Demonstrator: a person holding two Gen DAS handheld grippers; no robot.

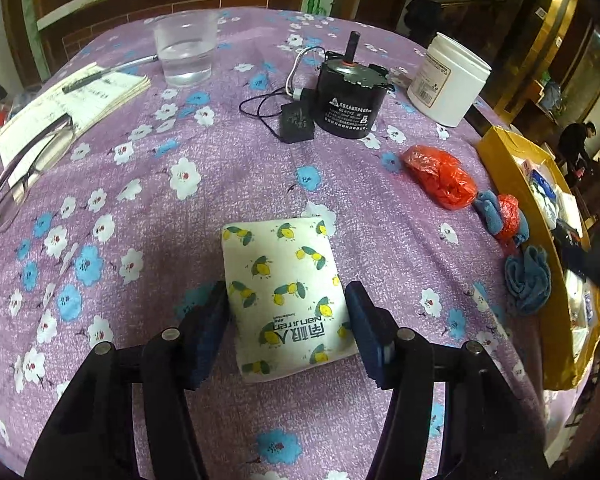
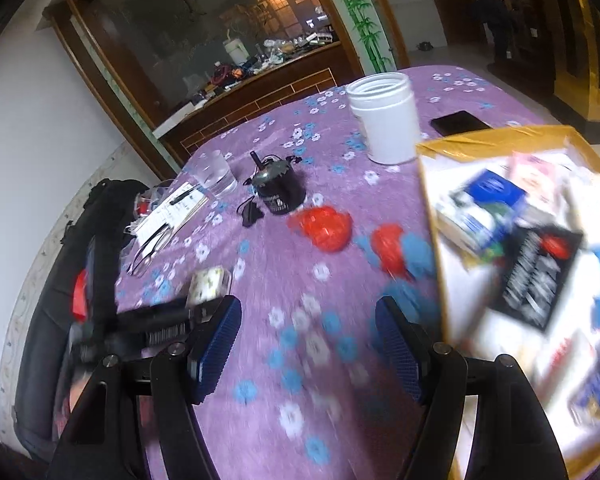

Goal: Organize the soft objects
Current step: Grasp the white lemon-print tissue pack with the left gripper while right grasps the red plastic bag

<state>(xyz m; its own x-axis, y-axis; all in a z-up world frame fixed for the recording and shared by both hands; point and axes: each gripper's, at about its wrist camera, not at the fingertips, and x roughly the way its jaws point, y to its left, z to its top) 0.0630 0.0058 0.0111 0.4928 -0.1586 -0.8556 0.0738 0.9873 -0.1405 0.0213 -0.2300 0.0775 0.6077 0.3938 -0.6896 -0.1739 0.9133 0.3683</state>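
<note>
Worktop (image 1: 220, 168) under a purple cloth printed with blue and white flowers. Left gripper (image 1: 286, 328): jaws spread wide, one on each side of a white tissue pack (image 1: 288, 292) with a lemon print, which lies flat on the cloth; whether the pads touch it cannot be told. The pack bears the word "Nanjiren" and Chinese characters, seen upside down in the left wrist view only. That view alone also shows eyeglasses (image 1: 24, 168) on a notepad (image 1: 72, 108) with a pen, a blue cloth bundle (image 1: 528, 280) near the worktop's right edge, and fine white print on the black motor (image 1: 346, 100), too small to read. Both views show a clear cup of water (image 1: 186, 52), a red plastic bag (image 1: 440, 176), a second red bag mixed with blue cloth (image 1: 500, 216), and an open white jar (image 1: 448, 80) with a label and barcode, unreadable. Right gripper (image 2: 308, 344): jaws wide, holding nothing, above the cloth and just beside a yellow cardboard box (image 2: 432, 216). The right wrist view alone shows the box contents, blurred packets in blue, white and black, lettering illegible, a dark phone (image 2: 460, 122) behind the jar, and the left gripper reaching the tissue pack from outside.
</note>
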